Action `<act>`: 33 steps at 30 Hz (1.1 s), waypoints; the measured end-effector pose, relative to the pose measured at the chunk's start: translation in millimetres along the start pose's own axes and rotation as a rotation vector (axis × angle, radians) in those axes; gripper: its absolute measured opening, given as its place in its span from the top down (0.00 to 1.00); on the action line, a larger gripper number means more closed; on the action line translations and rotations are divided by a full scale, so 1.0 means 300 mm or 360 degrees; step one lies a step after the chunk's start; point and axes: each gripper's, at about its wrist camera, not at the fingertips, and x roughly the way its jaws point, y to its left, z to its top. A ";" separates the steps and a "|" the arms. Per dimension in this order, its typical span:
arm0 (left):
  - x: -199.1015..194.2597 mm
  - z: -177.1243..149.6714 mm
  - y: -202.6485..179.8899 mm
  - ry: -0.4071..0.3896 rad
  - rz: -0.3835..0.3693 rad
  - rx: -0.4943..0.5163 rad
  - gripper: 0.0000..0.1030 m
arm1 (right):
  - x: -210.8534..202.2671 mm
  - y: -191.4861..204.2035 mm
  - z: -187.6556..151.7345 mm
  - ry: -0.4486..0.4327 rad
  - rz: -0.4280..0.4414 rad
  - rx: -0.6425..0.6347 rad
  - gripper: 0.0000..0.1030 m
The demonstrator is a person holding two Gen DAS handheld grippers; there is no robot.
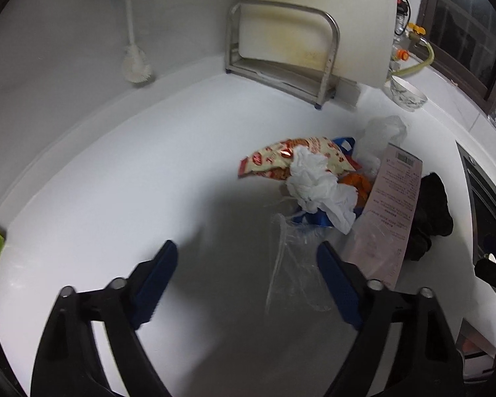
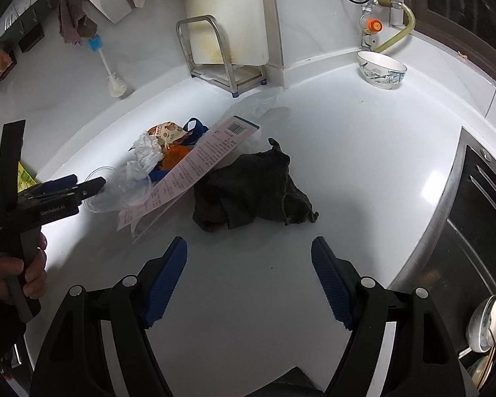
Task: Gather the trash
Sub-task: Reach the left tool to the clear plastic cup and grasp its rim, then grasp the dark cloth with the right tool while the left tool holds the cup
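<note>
Blue ribbed pads line both tools, and both sets of jaws stand spread with nothing between them. The left gripper (image 1: 246, 278) hovers low over the white counter (image 1: 122, 178), its right finger at the edge of a clear plastic wrapper (image 1: 291, 264) that lies flat; the approach suggests this sheet is the first item intended for pickup. The right gripper (image 2: 248, 278) hangs released over bare counter, short of the dark cloth (image 2: 251, 195), apparently waiting its turn.

Beyond the wrapper the refuse sits in one loose heap: a crumpled white tissue (image 1: 317, 185) rests on a red-printed snack bag (image 1: 281, 158), with orange scraps (image 1: 357, 182) and a blue item (image 1: 345, 142) beneath. A long pink printed card (image 1: 393, 205) leans across the heap's right side, one end on the counter. A thin clear bag (image 1: 383, 132) lies behind. The heaping suggests waste gathered for one removal.

The dark cloth lies just right of the card; whether it counts as trash cannot be told.

Farther back, a metal rack (image 1: 281, 59) holds a cutting board (image 1: 317, 20) upright against the wall, a brush (image 1: 135, 63) hangs nearby, and a patterned bowl (image 2: 382, 69) stands in the corner.
</note>
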 end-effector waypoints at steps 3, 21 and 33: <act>0.011 -0.002 -0.006 0.0020 -0.0061 -0.0008 0.39 | 0.005 -0.001 0.000 0.0003 -0.0007 0.0003 0.28; -0.069 -0.054 -0.017 -0.0025 0.0032 -0.0023 0.95 | 0.074 -0.023 0.059 -0.0025 -0.0049 -0.0017 0.28; -0.176 -0.066 -0.014 -0.0074 0.0064 -0.0048 0.95 | 0.255 -0.056 0.169 0.0104 -0.0063 -0.0109 0.28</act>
